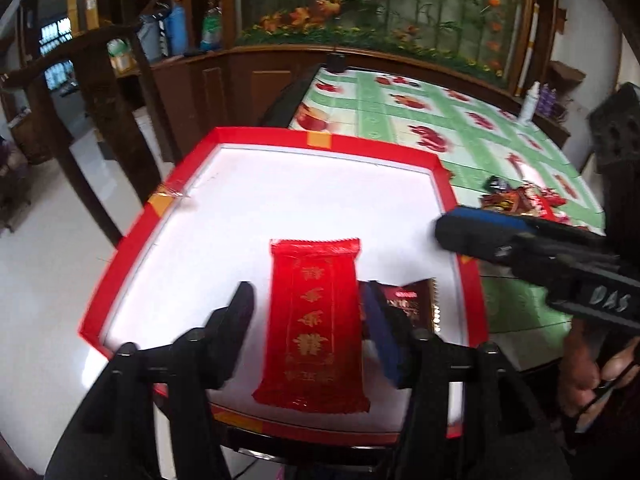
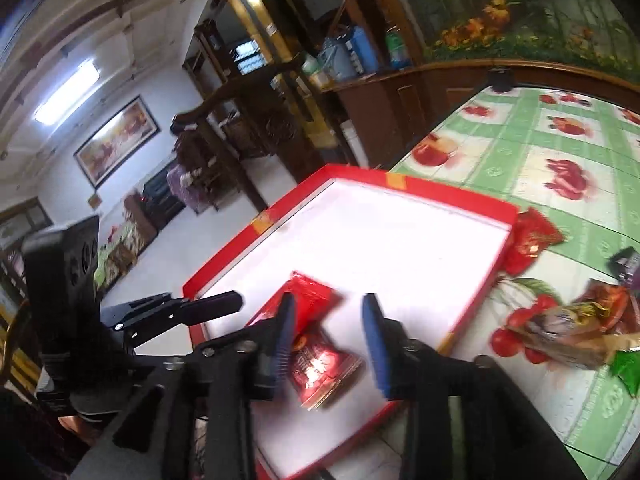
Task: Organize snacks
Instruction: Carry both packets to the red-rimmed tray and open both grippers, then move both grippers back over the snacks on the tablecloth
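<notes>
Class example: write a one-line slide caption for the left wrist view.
Open left gripper above a red snack packet lying in the red-rimmed box; right gripper alongside.

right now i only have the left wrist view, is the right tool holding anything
Observer: No. The right tool is open. A dark red packet lies on the box floor between its fingers, unpinched.
Operator: anything still outside the box
Observer: Yes, a red packet lies on the tablecloth, against the outside of the box wall.
Operator: any other colours in the pile
Observer: A green packet sits at the pile's near edge, beside a brown packet.
</notes>
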